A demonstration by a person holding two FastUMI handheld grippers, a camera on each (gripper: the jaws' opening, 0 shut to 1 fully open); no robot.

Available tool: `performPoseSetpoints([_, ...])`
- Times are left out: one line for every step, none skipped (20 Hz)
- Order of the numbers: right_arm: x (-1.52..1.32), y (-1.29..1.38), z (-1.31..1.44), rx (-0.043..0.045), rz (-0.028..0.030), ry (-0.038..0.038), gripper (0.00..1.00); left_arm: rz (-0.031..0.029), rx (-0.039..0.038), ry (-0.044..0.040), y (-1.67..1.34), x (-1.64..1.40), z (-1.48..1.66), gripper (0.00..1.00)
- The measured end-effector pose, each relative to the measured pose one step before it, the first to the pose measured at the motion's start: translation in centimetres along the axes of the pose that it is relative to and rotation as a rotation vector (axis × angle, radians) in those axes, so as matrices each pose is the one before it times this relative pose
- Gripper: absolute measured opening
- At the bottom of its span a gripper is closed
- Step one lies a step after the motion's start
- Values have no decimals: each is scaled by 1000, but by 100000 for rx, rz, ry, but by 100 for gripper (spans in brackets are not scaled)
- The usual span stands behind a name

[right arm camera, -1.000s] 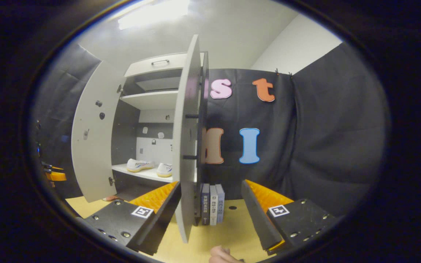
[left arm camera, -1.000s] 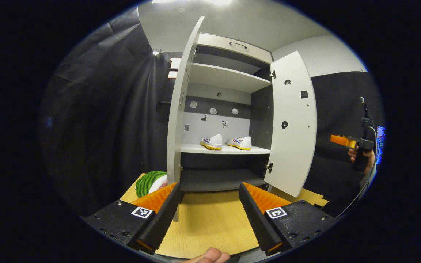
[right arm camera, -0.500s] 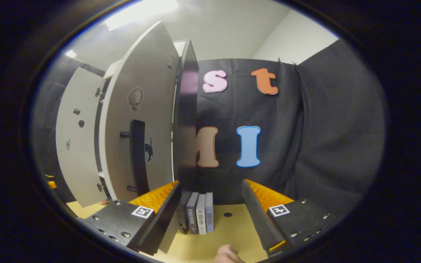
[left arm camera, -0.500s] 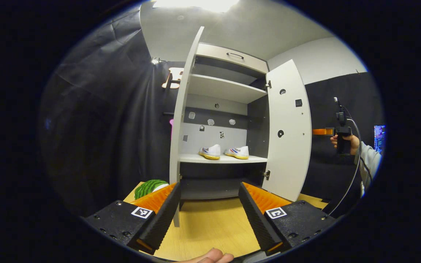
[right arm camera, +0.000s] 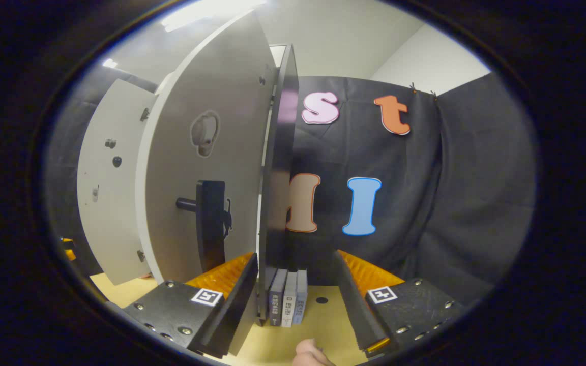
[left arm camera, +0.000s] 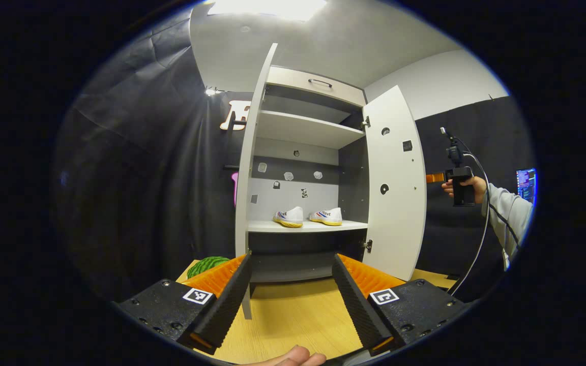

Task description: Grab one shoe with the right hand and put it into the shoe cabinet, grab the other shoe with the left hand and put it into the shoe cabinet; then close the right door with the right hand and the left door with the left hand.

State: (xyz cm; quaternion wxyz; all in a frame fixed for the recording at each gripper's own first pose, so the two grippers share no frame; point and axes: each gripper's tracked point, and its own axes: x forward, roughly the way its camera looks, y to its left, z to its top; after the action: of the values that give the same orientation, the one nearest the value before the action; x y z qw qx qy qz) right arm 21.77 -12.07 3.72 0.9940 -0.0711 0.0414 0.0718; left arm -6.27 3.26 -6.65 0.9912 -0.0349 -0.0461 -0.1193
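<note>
Nearest us, our left gripper (left arm camera: 290, 290) hangs low over the front of the wooden counter (left arm camera: 293, 317) with its fingers spread wide and nothing between them; we judge it waits there, centred on the cabinet's opening, because its shoe is already stowed and its door's turn comes last. Our right gripper (right arm camera: 295, 292) is likewise spread wide and empty, its fingers framing the outer face of the right door (right arm camera: 206, 152) just beside the black handle (right arm camera: 210, 223); from the left gripper view it sits behind that door's far edge, held out at arm's length, which reads to us as the stance for pushing the panel home. A row of books (right arm camera: 287, 300) stands on the counter against the cabinet's right side, clear of the door's path. Farther in, the left door (left arm camera: 246, 178) stands edge-on to us, wide open. Deepest of all, both shoes (left arm camera: 307, 216) rest side by side on the middle shelf (left arm camera: 303, 226), toward its front edge, toes pointing left, so the doors should clear them.
</note>
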Motion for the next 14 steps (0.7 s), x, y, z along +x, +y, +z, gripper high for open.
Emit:
performPoseSetpoints([-97, -32, 160, 864, -951, -582, 86, 321, 226, 85, 66, -91, -13, 96])
performPoseSetpoints([-14, 50, 44, 754, -1090, -225, 88, 462, 160, 216, 37, 70, -19, 96])
performPoseSetpoints([-112, 172, -136, 464, -877, -25, 88, -199, 248, 44, -45, -202, 36, 96])
performPoseSetpoints([-60, 387, 81, -202, -396, -167, 88, -138, 184, 37, -190, -91, 13, 96])
performPoseSetpoints([-118, 621, 36, -621, -133, 0, 88, 128, 186, -29, -40, -170, 63, 96])
performPoseSetpoints([-106, 753, 181, -1312, 176, -286, 88, 315, 22, 259, -49, -351, 15, 96])
performPoseSetpoints([-51, 845, 213, -1764, 500, -569, 88, 212, 93, 29, -54, -194, 118, 96])
performPoseSetpoints([-25, 996, 341, -1845, 595, -797, 88, 741, 148, 392, 44, -206, 3, 96])
performPoseSetpoints([71, 938, 66, -1381, 179, -526, 88, 598, -154, 430, 87, -90, 15, 96])
performPoseSetpoints([123, 856, 57, -1318, -1086, 248, 88, 340, -47, 180, 166, 322, 38, 96])
performPoseSetpoints([151, 740, 127, -1483, -1317, 136, 88, 457, -67, 82, 131, 269, 76, 96])
performPoseSetpoints([174, 746, 175, -1362, -1648, 207, 88, 572, 210, -103, 86, 176, 4, 96])
performPoseSetpoints([149, 467, -188, -660, -2574, 1588, 88, 668, 399, -100, 153, 164, 113, 96])
performPoseSetpoints([183, 525, 13, 649, -2005, 279, 88, 580, 273, -458, 166, -76, 92, 96])
